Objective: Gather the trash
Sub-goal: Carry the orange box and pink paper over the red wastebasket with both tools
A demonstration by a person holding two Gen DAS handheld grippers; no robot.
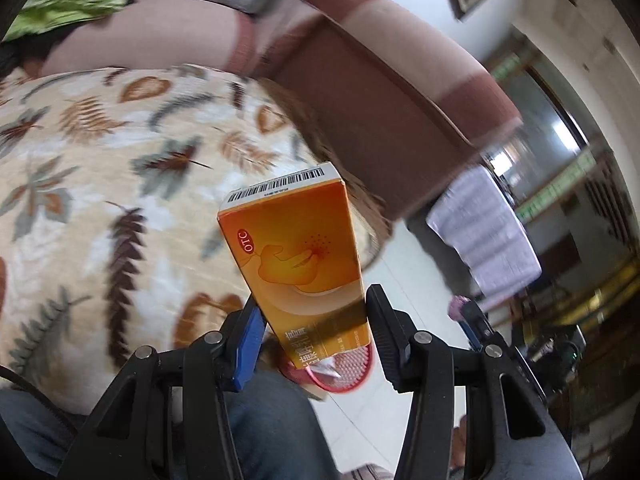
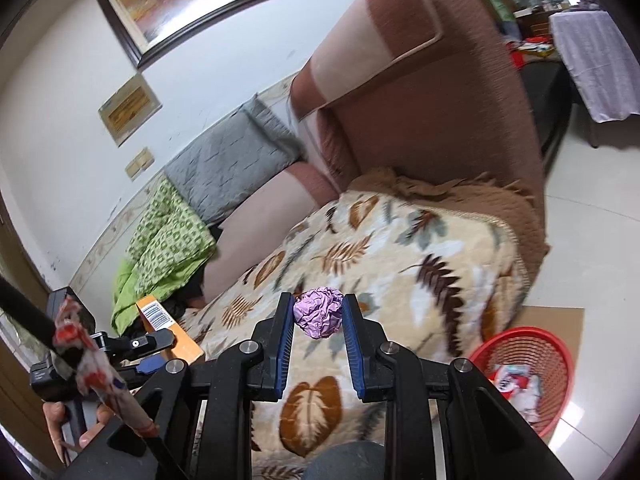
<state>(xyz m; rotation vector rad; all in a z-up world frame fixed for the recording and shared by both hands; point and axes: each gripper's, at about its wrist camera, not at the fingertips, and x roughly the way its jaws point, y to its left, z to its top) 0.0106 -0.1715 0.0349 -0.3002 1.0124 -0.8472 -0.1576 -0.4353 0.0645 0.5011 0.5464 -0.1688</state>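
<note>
My left gripper (image 1: 310,316) is shut on an orange medicine box (image 1: 298,256) with a barcode end, held up over the leaf-patterned blanket (image 1: 100,200). Below the box a red mesh basket (image 1: 348,376) shows on the floor. In the right wrist view my right gripper (image 2: 318,312) is shut on a crumpled purple paper ball (image 2: 318,317) above the same blanket (image 2: 400,264). The red basket (image 2: 528,372) stands on the floor to the right with some wrappers inside. The orange box (image 2: 160,320) and the left gripper appear at the left edge.
A brown sofa (image 2: 420,100) with a grey cushion (image 2: 228,164) and a green quilt (image 2: 168,240) lies behind. A person's hand (image 2: 60,424) and denim-clad knee (image 1: 272,428) are near. A cloth-covered table (image 1: 488,232) stands on the tiled floor (image 2: 592,200).
</note>
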